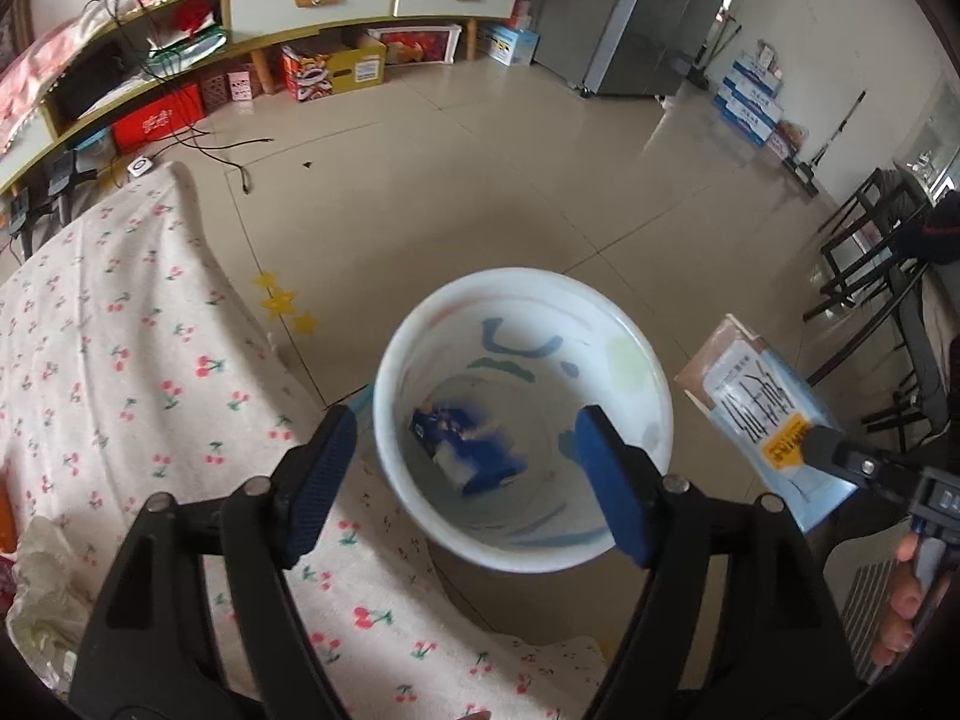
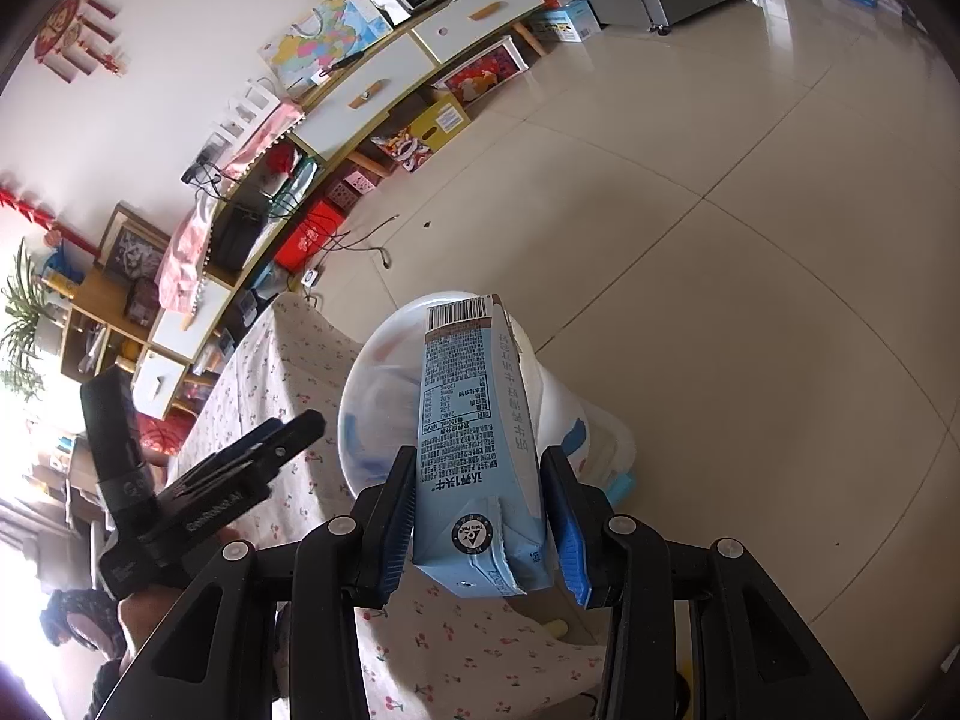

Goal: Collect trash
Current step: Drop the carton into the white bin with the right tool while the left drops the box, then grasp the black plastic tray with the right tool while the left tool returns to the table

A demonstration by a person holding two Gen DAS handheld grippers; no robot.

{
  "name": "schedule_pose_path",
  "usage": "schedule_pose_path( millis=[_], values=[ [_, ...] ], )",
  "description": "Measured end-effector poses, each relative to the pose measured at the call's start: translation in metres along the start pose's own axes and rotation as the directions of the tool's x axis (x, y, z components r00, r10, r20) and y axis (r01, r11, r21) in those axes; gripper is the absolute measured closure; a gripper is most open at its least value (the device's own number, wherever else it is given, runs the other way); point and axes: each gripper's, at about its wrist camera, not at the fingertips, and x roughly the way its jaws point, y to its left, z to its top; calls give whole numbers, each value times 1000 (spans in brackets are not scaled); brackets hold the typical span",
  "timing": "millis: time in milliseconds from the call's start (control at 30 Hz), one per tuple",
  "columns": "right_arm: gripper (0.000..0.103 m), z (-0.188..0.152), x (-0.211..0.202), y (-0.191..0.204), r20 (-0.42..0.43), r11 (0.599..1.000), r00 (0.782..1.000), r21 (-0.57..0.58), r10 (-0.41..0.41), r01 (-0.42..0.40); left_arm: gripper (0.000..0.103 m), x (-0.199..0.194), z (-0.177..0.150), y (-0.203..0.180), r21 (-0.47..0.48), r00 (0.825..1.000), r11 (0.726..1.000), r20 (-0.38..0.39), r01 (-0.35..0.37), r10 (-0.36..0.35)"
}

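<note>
Bin [image 1: 420,354]: white plastic, smooth, faintly translucent wall, below the left gripper [image 1: 468,474].
Wrapper [image 1: 465,450] inside bin: blue, glossy film.
Carton [image 2: 474,450]: coated paperboard, pale blue, satin sheen, printed; creased folds at the end nearest the right gripper [image 2: 480,516].
Finger pads [image 1: 321,468]: blue rubber-like, ribbed, matt.
Gripper frames: black plastic, matt, with metal pins.
Tablecloth [image 1: 120,360], left of the left gripper: woven cloth, matt, cherry print.
Floor [image 1: 480,180] beyond: glazed tile, glossy, reflective.
Cabinet [image 1: 312,0], far ahead: painted wood, smooth.

The right tool [image 2: 480,531] grips a light-blue milk carton [image 2: 474,450] above the white bin [image 2: 372,372] beside the cherry-print tablecloth [image 2: 264,372].
</note>
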Motion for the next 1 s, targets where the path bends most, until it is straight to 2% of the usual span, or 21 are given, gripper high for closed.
schedule_pose_path(
  millis=[167,367,533,667,733,800,1000],
  values=[
    [61,1,6,9,-7,1000,1000,-18,-12,12,23,-18,-6,13,4,999,999,10,-39,39],
    [61,6,24,23,-39,999,999,-24,-32,31,22,-43,-20,41,-52,999,998,15,-46,47],
    [61,9,44,33,-59,996,995,-36,-86,84,18,-74,-34,63,-84,997,995,49,-49,54],
    [60,11,50,42,-38,990,991,-60,-129,127,17,-99,-44,80,-101,994,993,77,-66,74],
    [54,13,52,44,-37,990,990,-58,-133,130,16,-110,-48,91,-113,993,991,79,-77,86],
    [41,13,52,45,-37,990,991,-52,-132,130,15,-120,-53,99,-118,992,989,82,-90,100],
    [36,9,43,52,-21,984,986,-69,-163,162,11,-145,-76,125,-123,981,981,103,-153,166]
  ],
)
